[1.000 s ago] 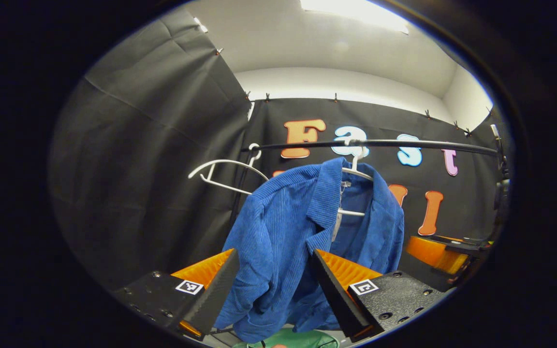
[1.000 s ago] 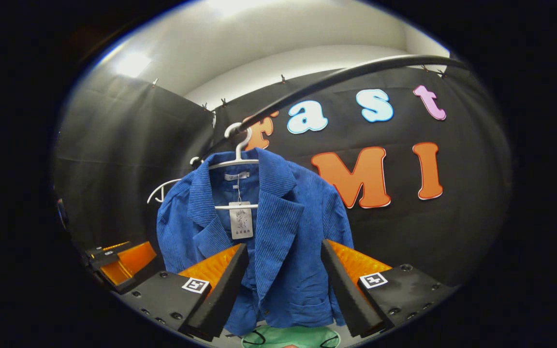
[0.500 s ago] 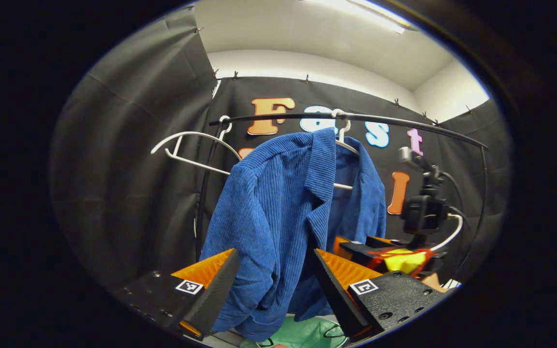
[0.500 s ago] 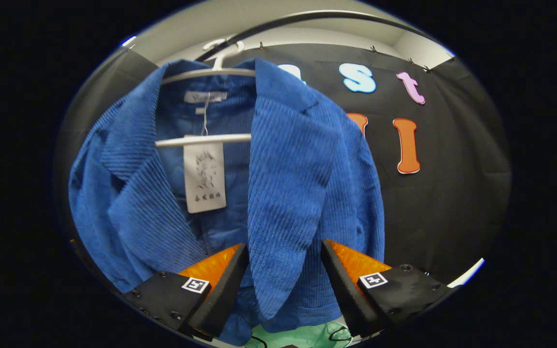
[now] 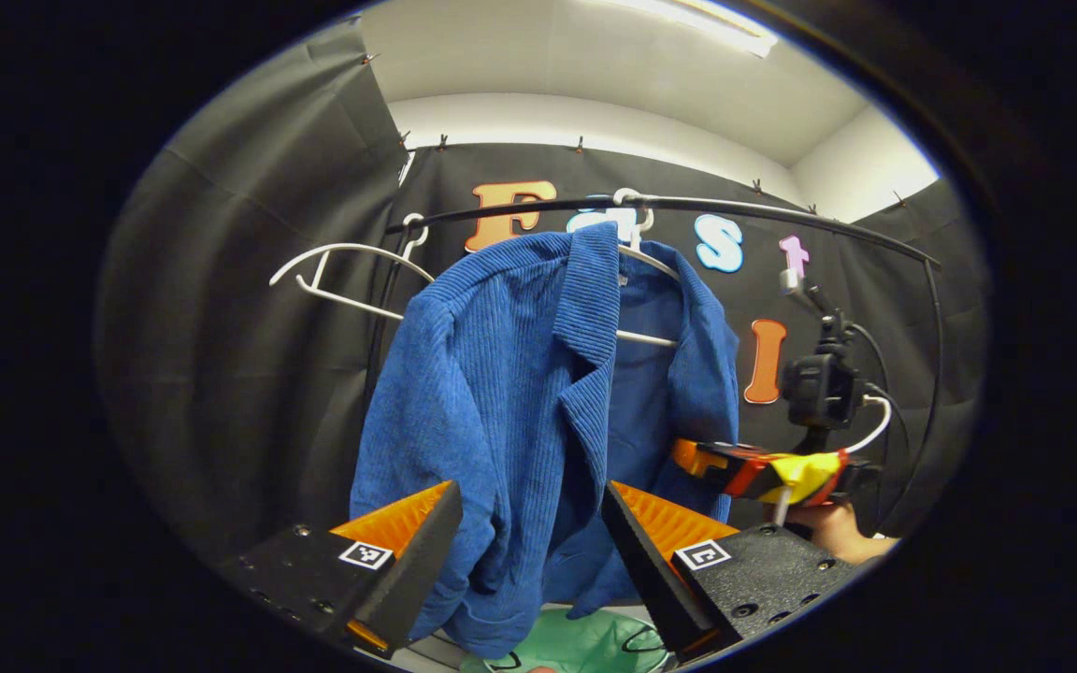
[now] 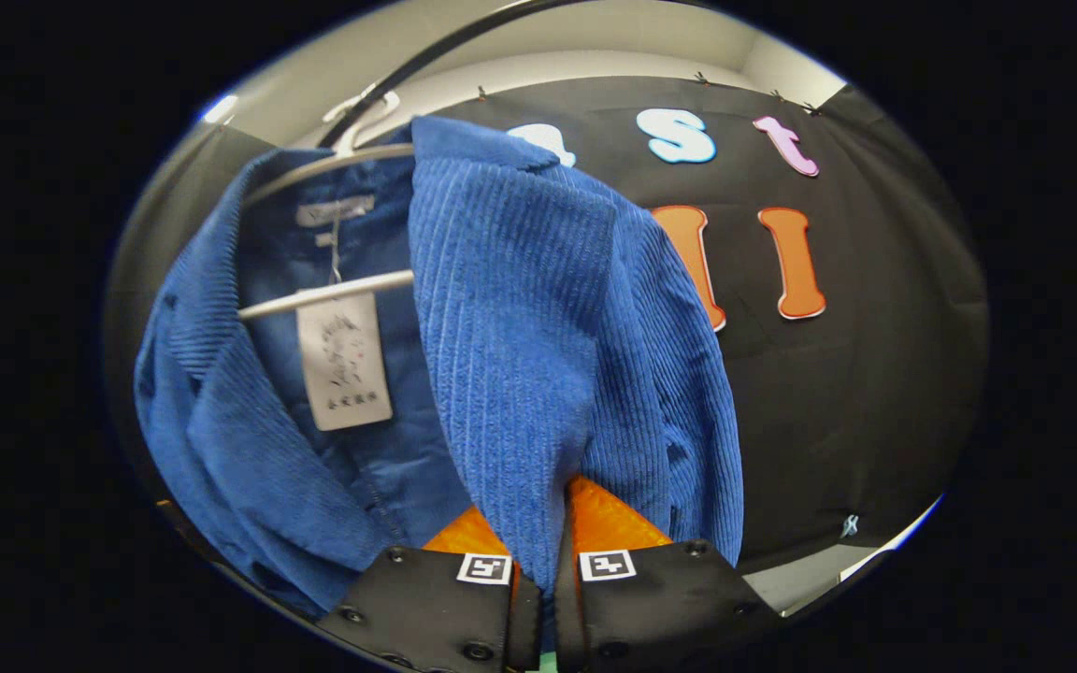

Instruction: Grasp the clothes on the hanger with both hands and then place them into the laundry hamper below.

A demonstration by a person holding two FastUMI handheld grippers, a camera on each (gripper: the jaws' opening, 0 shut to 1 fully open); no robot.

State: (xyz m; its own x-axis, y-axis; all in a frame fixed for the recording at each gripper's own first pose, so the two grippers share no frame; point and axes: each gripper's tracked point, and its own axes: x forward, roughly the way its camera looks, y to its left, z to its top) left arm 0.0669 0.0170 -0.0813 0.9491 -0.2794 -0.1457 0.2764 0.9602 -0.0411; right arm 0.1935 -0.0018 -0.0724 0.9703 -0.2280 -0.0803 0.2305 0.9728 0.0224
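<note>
A blue corduroy jacket (image 5: 520,374) hangs on a white hanger (image 5: 646,266) from a black rail (image 5: 782,210). My left gripper (image 5: 531,495) is open, and the jacket's near front panel hangs between its spread fingers. In the right gripper view, my right gripper (image 6: 546,551) is shut on the lapel edge of the jacket (image 6: 520,308), with cloth pinched between the fingers. The left gripper view also shows the right gripper (image 5: 693,458) at the jacket's far side, held by a hand (image 5: 833,528). The green laundry hamper (image 5: 585,645) lies below the jacket.
An empty white hanger (image 5: 342,271) hangs on the rail to the left of the jacket. A paper tag (image 6: 344,360) dangles inside the collar over the hanger bar (image 6: 323,292). Black cloth walls close in behind and to the left.
The right gripper moved in and closed on the jacket's lapel edge. The left gripper came slightly closer to the jacket and stayed open.
</note>
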